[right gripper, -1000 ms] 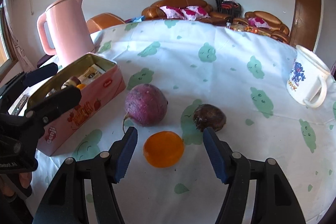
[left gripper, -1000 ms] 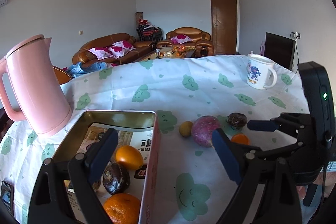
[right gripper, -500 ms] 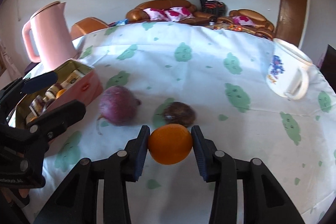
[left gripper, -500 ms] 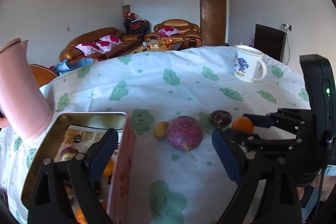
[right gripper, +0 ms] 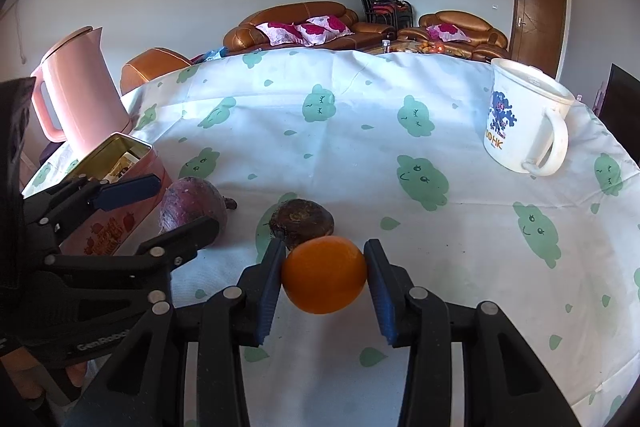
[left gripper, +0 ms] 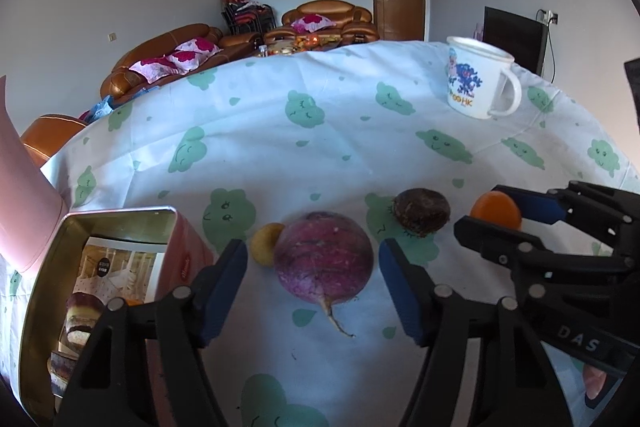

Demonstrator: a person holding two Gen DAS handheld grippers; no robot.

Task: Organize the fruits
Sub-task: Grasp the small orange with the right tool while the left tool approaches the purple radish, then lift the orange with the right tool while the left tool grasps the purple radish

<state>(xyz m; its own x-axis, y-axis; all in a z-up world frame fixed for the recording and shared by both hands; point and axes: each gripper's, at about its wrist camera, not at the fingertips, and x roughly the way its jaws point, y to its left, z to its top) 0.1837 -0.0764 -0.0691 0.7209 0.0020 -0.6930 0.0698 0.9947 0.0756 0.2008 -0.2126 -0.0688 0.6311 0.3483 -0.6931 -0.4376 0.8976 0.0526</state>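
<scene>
My right gripper (right gripper: 324, 281) is shut on an orange (right gripper: 324, 274) and holds it just above the cloth; the orange also shows in the left wrist view (left gripper: 496, 209). My left gripper (left gripper: 312, 281) is open, its blue pads on either side of a purple round fruit (left gripper: 324, 263), apart from it. A small yellow fruit (left gripper: 264, 242) lies at the purple fruit's left. A dark brown fruit (left gripper: 421, 212) lies to its right, just behind the orange in the right wrist view (right gripper: 302, 221). A pink tin (left gripper: 52, 267) at the left holds several fruits.
A pink kettle (right gripper: 78, 89) stands behind the tin. A white mug (right gripper: 524, 123) stands at the far right of the table. The cloud-print tablecloth (left gripper: 320, 131) covers the round table; sofas and a door lie beyond.
My right gripper closed on the orange and lifted it slightly. My left gripper swung right from over the tin and now brackets the purple fruit.
</scene>
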